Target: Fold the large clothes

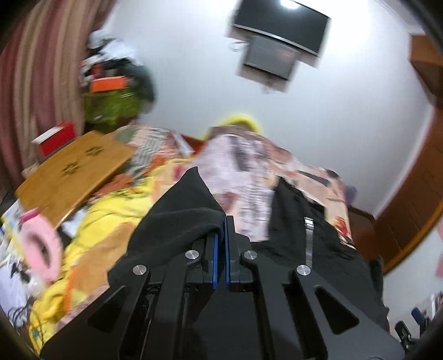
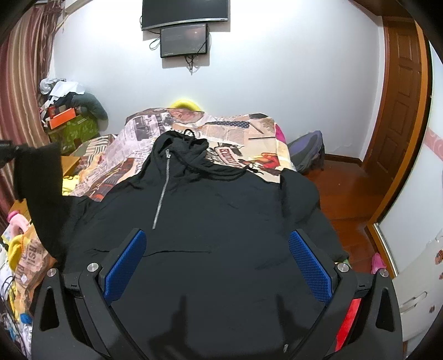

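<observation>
A: Where is the hoodie (image 2: 210, 210)?
B: Spread face-up on the bed (image 2: 238, 138), over a newspaper-print cover. In the right wrist view it fills the middle, with the hood (image 2: 191, 149) bunched at 12 o'clock and the zip (image 2: 162, 188) running down from the collar toward 7 o'clock.

A: And the left hand-held gripper (image 1: 221, 243)?
B: Its blue pads (image 1: 216, 254) are pressed almost together, pinching a fold of black fabric (image 1: 182, 218) that drapes over the left finger. In the right wrist view that lifted piece, probably a sleeve (image 2: 41, 193), hangs at 9 o'clock, raised off the bed.

A: The right hand-held gripper (image 2: 218, 265)?
B: Wide apart, holding nothing. Its pads (image 2: 126, 265) sit over the hoodie's lower body, one at 8 o'clock and one at 4 o'clock. I cannot tell whether they touch the cloth.

A: What else is around?
B: A TV (image 2: 185, 11) on the white wall at 12 o'clock, with a smaller screen (image 2: 184, 40) just under it. A wooden door (image 2: 401, 91) at 2 o'clock, a striped curtain (image 2: 19, 83) at 10 o'clock. In the left wrist view, which is blurred, a wooden board (image 1: 74, 171) lies at 9 o'clock beside yellow cloth (image 1: 110, 216), and a pink ring (image 1: 41, 246) sits at 8 o'clock.
</observation>
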### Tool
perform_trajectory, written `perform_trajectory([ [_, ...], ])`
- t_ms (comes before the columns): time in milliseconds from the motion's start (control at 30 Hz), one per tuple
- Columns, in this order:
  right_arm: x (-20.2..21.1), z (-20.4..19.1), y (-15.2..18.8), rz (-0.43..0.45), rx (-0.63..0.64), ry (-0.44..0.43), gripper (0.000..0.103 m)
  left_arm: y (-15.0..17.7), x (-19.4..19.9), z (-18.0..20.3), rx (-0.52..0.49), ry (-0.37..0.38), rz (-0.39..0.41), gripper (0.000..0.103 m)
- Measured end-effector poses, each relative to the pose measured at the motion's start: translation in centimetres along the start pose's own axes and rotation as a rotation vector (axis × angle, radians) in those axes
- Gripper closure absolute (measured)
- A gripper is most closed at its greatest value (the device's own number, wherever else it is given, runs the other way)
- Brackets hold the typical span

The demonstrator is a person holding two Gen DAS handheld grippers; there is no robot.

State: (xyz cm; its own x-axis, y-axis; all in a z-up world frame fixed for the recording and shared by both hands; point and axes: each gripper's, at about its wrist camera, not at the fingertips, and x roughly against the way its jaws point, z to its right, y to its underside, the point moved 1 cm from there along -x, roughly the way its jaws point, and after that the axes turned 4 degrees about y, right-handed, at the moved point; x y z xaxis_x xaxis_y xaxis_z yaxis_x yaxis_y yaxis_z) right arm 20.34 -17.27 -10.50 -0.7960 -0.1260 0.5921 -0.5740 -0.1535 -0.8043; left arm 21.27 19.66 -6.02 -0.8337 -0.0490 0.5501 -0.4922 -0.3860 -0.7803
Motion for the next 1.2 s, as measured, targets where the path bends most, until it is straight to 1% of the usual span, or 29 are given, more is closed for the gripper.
perform_trajectory([
  [100,-0.3,0.9,0.3,-0.011,-0.011,-0.007,0.001,1.3,-1.6,4.0,-0.051,0.075,-0.042,0.101],
  [167,-0.7,1.5,0.7,-0.026,-0.017,-0.011,0.001,2.5,-3.2,6.5,-0.08,0.122,-0.091,0.101],
  [300,-1.2,2.3,1.3,-0.049,-0.009,-0.003,0.001,6.1,-6.2,11.0,-0.129,0.202,-0.21,0.101],
  [400,-1.2,2.8,1.7,-0.052,0.001,0.008,0.001,9.4,-8.3,14.2,-0.179,0.248,-0.317,0.101],
  [467,-1.2,3.2,1.7,-0.055,0.003,0.013,0.001,11.3,-9.3,15.9,-0.223,0.26,-0.378,0.101],
  [533,-1.2,3.4,1.8,-0.061,0.004,0.016,0.001,13.9,-10.0,17.5,-0.283,0.256,-0.43,0.101],
  [600,-1.3,3.6,1.9,-0.066,0.004,0.015,0.001,15.7,-10.6,18.4,-0.318,0.25,-0.471,0.101],
  [667,-1.5,3.7,1.9,-0.075,0.006,0.011,0.001,17.6,-11.1,18.6,-0.341,0.241,-0.53,0.1],
  [733,-1.7,3.6,1.9,-0.085,0.012,0.01,0.001,18.8,-11.5,18.7,-0.355,0.233,-0.565,0.098],
  [800,-1.7,3.3,1.9,-0.088,0.021,0.011,0.001,19.4,-11.2,18.6,-0.388,0.22,-0.557,0.094],
  [833,-1.6,3.2,2.0,-0.089,0.027,0.012,0.001,19.5,-10.9,18.6,-0.406,0.216,-0.55,0.091],
  [900,-1.5,2.9,1.9,-0.088,0.035,0.01,0.001,19.8,-10.2,18.6,-0.444,0.204,-0.553,0.077],
  [933,-1.3,2.7,1.8,-0.086,0.041,0.007,0.001,19.9,-9.6,18.4,-0.463,0.194,-0.547,0.066],
  [967,-1.2,2.5,1.6,-0.082,0.045,0.004,0.001,19.8,-9.0,18.1,-0.472,0.194,-0.532,0.06],
  [1067,-0.8,1.8,1.1,-0.059,0.061,-0.005,0.001,18.7,-6.8,16.6,-0.489,0.196,-0.487,0.053],
  [1100,-0.8,1.4,0.9,-0.053,0.067,-0.01,0.001,18.1,-6.3,16.0,-0.487,0.185,-0.471,0.051],
  [1167,-0.8,0.7,0.4,-0.046,0.08,-0.023,0.001,16.7,-5.1,14.9,-0.485,0.155,-0.419,0.04],
  [1200,-0.9,0.1,0.1,-0.043,0.093,-0.031,0.001,15.7,-4.3,14.1,-0.482,0.139,-0.386,0.038],
])
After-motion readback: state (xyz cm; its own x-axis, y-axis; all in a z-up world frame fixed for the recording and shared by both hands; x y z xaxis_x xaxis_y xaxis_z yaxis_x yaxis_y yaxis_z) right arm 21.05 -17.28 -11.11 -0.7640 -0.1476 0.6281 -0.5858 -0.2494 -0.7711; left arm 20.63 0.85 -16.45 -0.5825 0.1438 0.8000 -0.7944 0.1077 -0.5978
